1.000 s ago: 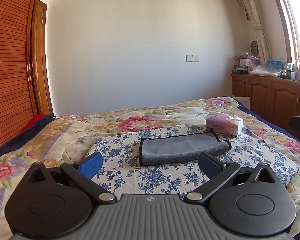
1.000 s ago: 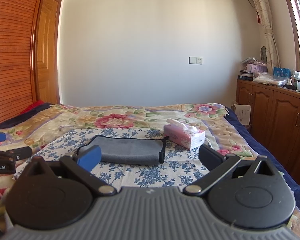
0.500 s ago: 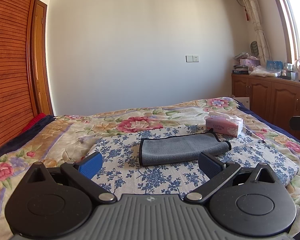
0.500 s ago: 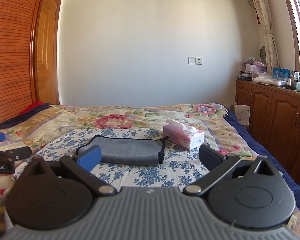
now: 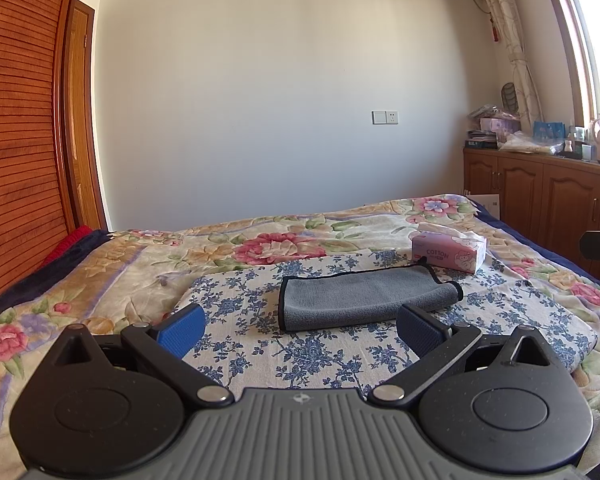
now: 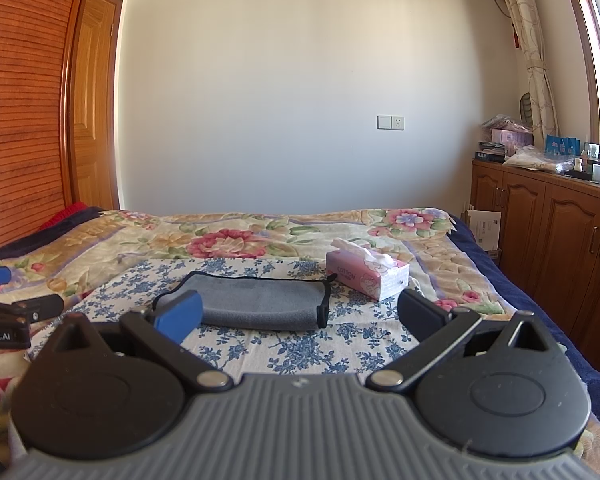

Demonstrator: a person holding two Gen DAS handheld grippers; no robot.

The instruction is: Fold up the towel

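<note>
Lying folded: soft grey towel (black-edged rectangle) on bed.

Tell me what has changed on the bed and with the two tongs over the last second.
Nothing has visibly changed. The grey towel lies already folded on the blue-flowered cloth, with the pink tissue box just behind it. The left tongs and right tongs are both open, held short of the towel and gripping nothing, as before.
</note>
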